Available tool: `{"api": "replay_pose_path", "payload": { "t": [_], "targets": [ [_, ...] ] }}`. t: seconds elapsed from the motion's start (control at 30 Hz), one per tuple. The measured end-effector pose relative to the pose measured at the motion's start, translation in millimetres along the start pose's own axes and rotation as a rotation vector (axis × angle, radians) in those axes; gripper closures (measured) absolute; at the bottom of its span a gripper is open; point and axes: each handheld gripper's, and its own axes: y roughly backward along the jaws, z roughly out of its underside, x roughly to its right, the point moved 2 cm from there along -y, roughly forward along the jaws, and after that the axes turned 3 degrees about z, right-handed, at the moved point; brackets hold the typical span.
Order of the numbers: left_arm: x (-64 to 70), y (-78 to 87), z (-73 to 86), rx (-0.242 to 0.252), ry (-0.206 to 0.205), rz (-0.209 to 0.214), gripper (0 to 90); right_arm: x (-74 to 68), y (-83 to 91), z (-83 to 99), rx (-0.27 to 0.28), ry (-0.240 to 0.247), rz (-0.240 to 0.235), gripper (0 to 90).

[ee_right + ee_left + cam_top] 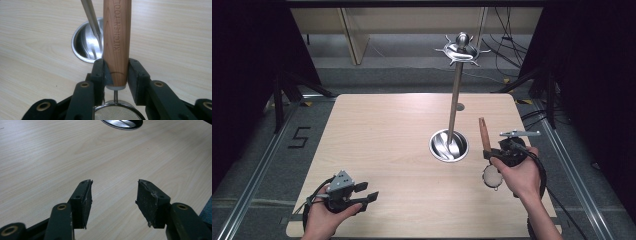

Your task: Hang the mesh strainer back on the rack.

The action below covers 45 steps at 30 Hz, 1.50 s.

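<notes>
Pale woodgrain table (387, 150), right gripper (116, 72) clamping round wooden strainer handle (117, 37), left gripper (113, 195) agape

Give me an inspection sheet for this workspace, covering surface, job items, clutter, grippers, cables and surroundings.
Surface: light wooden table, bare around the job's things.
Job's things: small wire-mesh strainer with a wooden handle stamped KITCHEN TOOL, handle up, mesh head below the jaws; steel utensil stand with a round dished base, a tall pole and a hooked crown at the top.
Clutter: nothing seen.
Grippers: right gripper shut on the strainer's handle, beside the stand's base; left gripper open and empty, low over the table's near left.
Cables: a black cable loops by the right wrist; more lie on the floor behind the table.
Surroundings: dark curtains at both sides, grey floor with a marked 5.
</notes>
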Motion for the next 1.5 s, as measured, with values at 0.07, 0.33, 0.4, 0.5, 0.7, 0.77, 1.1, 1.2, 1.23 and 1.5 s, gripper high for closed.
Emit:
{"api": "replay_pose_path", "payload": {
  "t": [0.07,0.33,0.4,0.5,0.7,0.77,1.1,1.2,1.23,1.5],
  "targets": [
    [-0.1,-0.1,0.0,0.0,0.0,0.0,44.9,-4.0,0.4,-1.9,0.021,-0.027,-0.01,69.4],
    [-0.5,0.2,0.1,-0.003,0.002,0.002,44.9,-5.3,3.6,-5.6,0.055,0.002,-0.021,69.3],
    [-1.2,0.4,0.1,-0.012,-0.002,0.003,44.9,-8.3,4.1,-6.1,0.058,-0.027,-0.018,69.4],
    [-1.2,0.1,0.2,-0.013,-0.003,0.003,44.9,-6.9,6.4,-7.8,0.077,-0.004,-0.019,69.4],
    [-0.7,0.4,0.3,-0.002,0.004,-0.001,44.8,-7.1,10.3,-10.8,0.1,0.037,-0.016,69.4],
    [-0.6,0.2,0.3,-0.003,0.004,-0.001,44.8,-6.3,10.2,-11.7,0.117,0.05,-0.02,69.4],
    [-0.8,0.0,0.2,-0.006,0.004,0.003,44.8,-9.6,17.0,-16.3,0.175,0.054,-0.022,69.4],
    [-1.8,1.0,0.3,-0.021,-0.011,0.003,44.8,-11.1,18.1,-17.9,0.195,0.046,-0.012,69.4],
    [-1.1,0.4,0.3,-0.011,0.0,0.004,44.8,-12.2,20.5,-18.3,0.212,0.064,-0.013,69.3],
    [-0.6,0.2,0.3,-0.002,0.004,-0.001,44.9,-14.4,25.1,-21.6,0.268,0.087,-0.005,69.3]
  ]
}}
